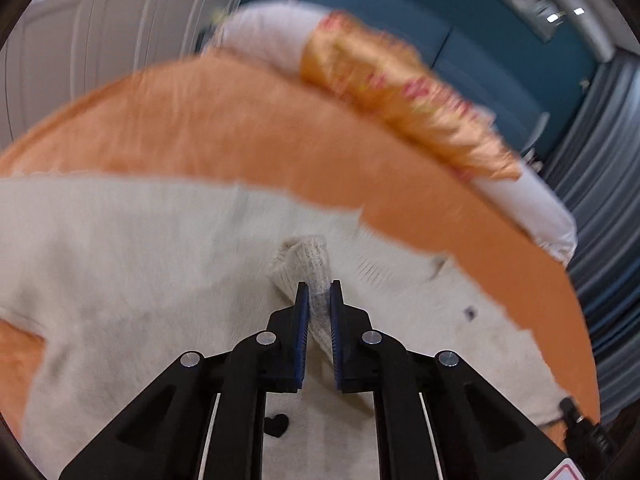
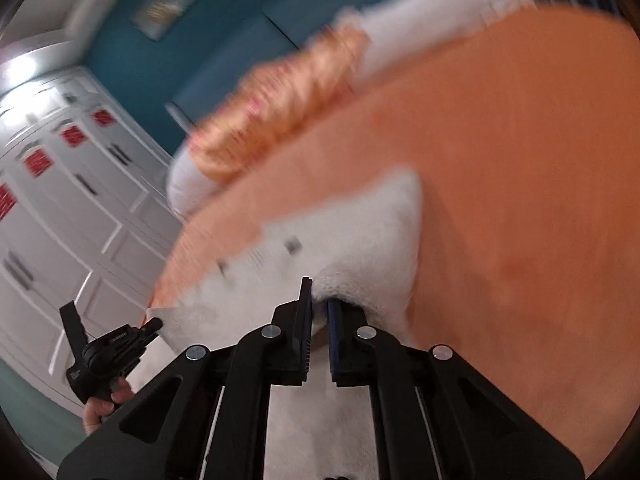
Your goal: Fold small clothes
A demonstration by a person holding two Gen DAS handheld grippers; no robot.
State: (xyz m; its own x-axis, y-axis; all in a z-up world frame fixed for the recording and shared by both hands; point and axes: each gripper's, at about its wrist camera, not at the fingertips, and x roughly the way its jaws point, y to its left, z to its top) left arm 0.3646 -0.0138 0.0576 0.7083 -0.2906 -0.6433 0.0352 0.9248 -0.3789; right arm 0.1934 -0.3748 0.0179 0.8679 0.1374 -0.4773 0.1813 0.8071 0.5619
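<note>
A cream knitted garment (image 1: 132, 264) with small dark buttons lies spread on an orange bedcover (image 1: 240, 128). My left gripper (image 1: 319, 294) is shut on a ribbed edge of the garment (image 1: 308, 256), pinched between its blue pads. In the right wrist view the same cream garment (image 2: 360, 240) lies on the orange cover (image 2: 520, 180), and my right gripper (image 2: 319, 300) is shut on a fold of it. The left gripper's handle (image 2: 108, 352), with the person's fingers on it, shows at lower left there. Both views are motion-blurred.
An orange patterned cushion (image 1: 404, 92) and a white pillow (image 1: 532, 212) lie at the far side of the bed. A teal wall (image 1: 460, 40) stands behind. White cupboards with red labels (image 2: 72, 184) are left in the right wrist view.
</note>
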